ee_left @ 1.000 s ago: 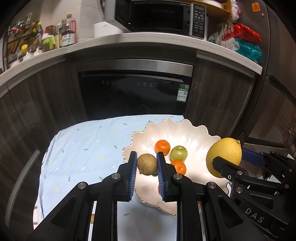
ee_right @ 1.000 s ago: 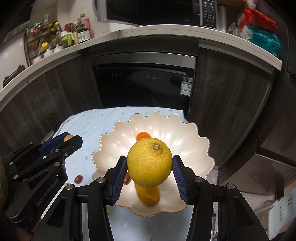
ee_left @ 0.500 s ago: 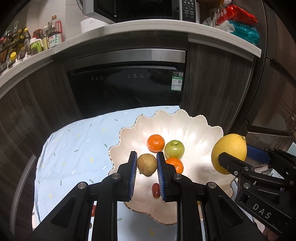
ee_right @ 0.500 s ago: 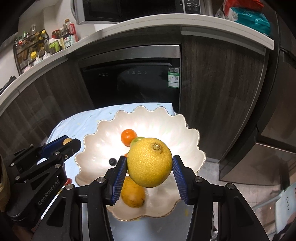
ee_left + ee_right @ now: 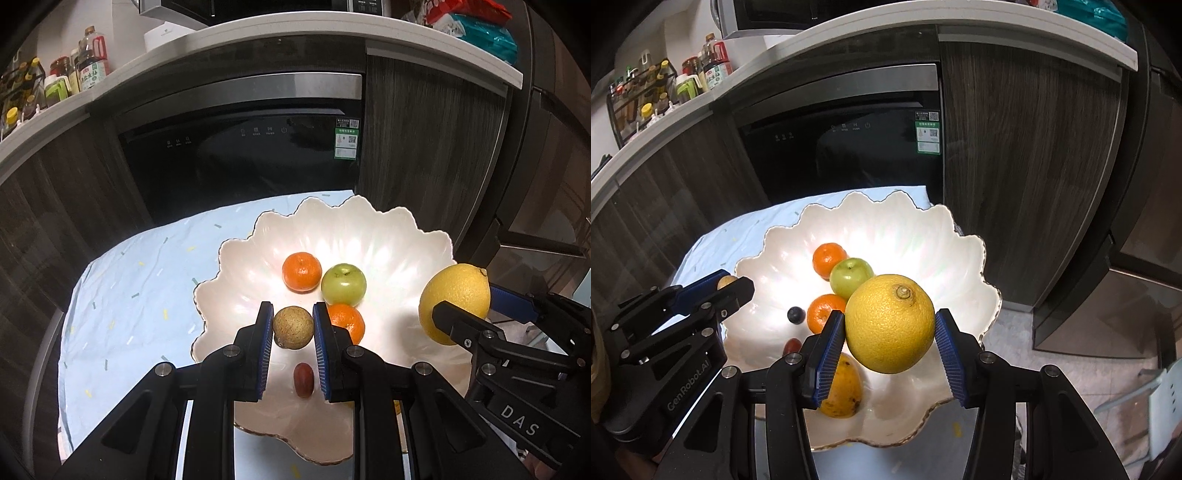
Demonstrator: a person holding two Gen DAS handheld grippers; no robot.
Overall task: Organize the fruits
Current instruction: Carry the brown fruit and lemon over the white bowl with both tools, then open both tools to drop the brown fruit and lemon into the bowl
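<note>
My left gripper point(image 5: 293, 328) is shut on a small brown round fruit point(image 5: 293, 327) and holds it above the near left part of the white scalloped bowl point(image 5: 369, 236). My right gripper point(image 5: 891, 325) is shut on a big yellow citrus point(image 5: 890, 323) above the bowl's right side point(image 5: 964, 258); the citrus also shows in the left wrist view point(image 5: 455, 306). In the bowl lie two oranges point(image 5: 301, 271) point(image 5: 346, 320), a green apple point(image 5: 343, 284), a small red fruit point(image 5: 303, 379), a dark berry point(image 5: 796, 315) and a mango point(image 5: 842, 387).
The bowl stands on a light blue cloth point(image 5: 140, 288) over a small table. Behind it are a black dishwasher door point(image 5: 251, 147) and dark wood cabinets. A counter above holds bottles point(image 5: 88, 62). The floor drops away at the right point(image 5: 1071, 369).
Both grippers have moved forward over the bowl with their fruits held. The bowl now looks nearer and more of its contents show.
</note>
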